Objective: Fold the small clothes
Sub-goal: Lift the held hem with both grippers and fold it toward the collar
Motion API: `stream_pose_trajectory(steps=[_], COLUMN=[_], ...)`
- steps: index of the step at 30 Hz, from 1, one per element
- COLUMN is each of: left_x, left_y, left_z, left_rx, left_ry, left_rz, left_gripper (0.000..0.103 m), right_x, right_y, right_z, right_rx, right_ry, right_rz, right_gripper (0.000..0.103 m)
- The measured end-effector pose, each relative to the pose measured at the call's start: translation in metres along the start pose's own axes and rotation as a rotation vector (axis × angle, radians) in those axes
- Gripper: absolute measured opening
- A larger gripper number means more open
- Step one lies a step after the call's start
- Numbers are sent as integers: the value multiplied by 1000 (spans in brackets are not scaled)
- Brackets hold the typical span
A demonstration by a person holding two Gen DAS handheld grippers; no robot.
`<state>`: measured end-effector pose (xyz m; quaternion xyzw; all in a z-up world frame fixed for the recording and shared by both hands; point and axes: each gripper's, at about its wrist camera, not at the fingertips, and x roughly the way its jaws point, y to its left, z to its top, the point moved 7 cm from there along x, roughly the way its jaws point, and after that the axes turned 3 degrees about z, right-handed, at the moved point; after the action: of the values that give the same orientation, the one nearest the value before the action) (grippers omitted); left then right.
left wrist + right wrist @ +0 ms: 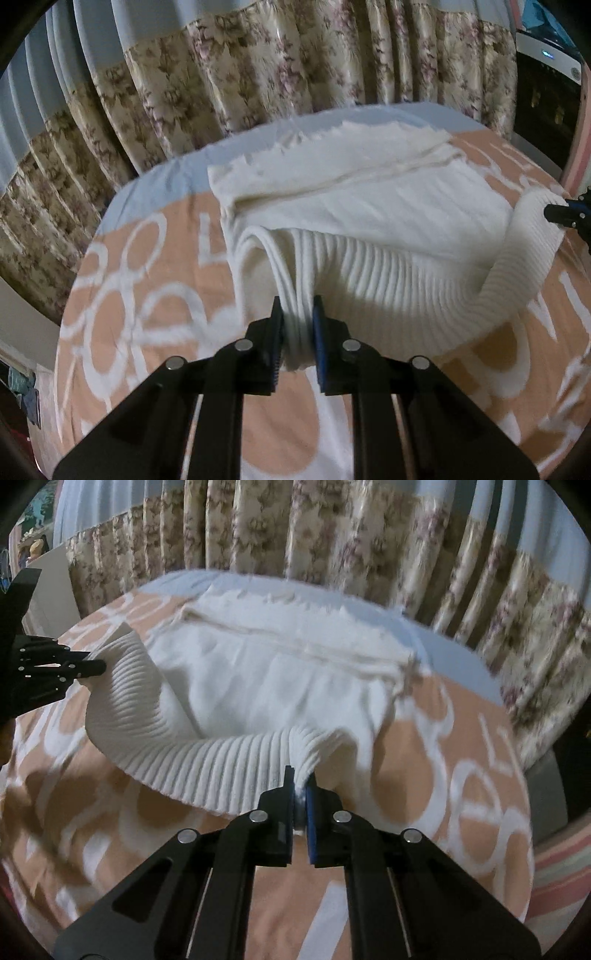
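Note:
A white knit sweater (369, 199) lies on the peach and white patterned bedspread (122, 295), its sleeves folded across its far part. My left gripper (297, 314) is shut on the near left corner of the ribbed hem (388, 273), with several layers bunched between its pads. My right gripper (301, 779) is shut on the other hem corner (221, 760), and the ribbed band hangs in a lifted arc between the two. Each gripper shows at the edge of the other's view: the right gripper (565, 216) and the left gripper (88, 668).
Floral curtains (258, 66) hang close behind the bed's far edge. A pale blue sheet (159, 184) shows along that edge. A dark cabinet with a white appliance (546, 74) stands at the far right in the left wrist view. Striped fabric (554, 878) lies beside the bedspread.

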<state>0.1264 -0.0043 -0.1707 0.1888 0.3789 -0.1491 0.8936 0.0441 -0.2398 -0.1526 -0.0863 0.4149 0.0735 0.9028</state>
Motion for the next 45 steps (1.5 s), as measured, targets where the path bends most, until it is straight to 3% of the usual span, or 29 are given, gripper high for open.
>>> stream_pose_trajectory(steps=[11,17,26,29,34,39,42,44,45], left_x=[24,53,114,143,195,201,202,203,201], left_y=[20,30,62,70,75,68,70,78,81], left_z=[65,88,142,150,145,139,142,148,150], left_rx=[13,-1,-134,-170,-203,-157,-146,-159,-165], left_ry=[-97,-105,-95,-48,55,64,82,87,84], left_rz=[35,27,-12,-44,-64,-41,-29,-12,-10], left_gripper=[15,15,15,15,15,16,25,44,59], right_x=[22,48,94,128,186,214,217,217,215], right_y=[-37,-60,-110,-135,-155,-157,-157,-160,-163], right_z=[64,90,154,168,164,150,155,159,162], right_rx=[-9,47,189,280,370,400,392,400,419], right_ry=[-107,-125,-168,-128,-12,50,62,59,52], right_rz=[-66,-32,38,61,94,88,86,94,107], right_gripper=[5,5,5,5,5,5,6,8,11])
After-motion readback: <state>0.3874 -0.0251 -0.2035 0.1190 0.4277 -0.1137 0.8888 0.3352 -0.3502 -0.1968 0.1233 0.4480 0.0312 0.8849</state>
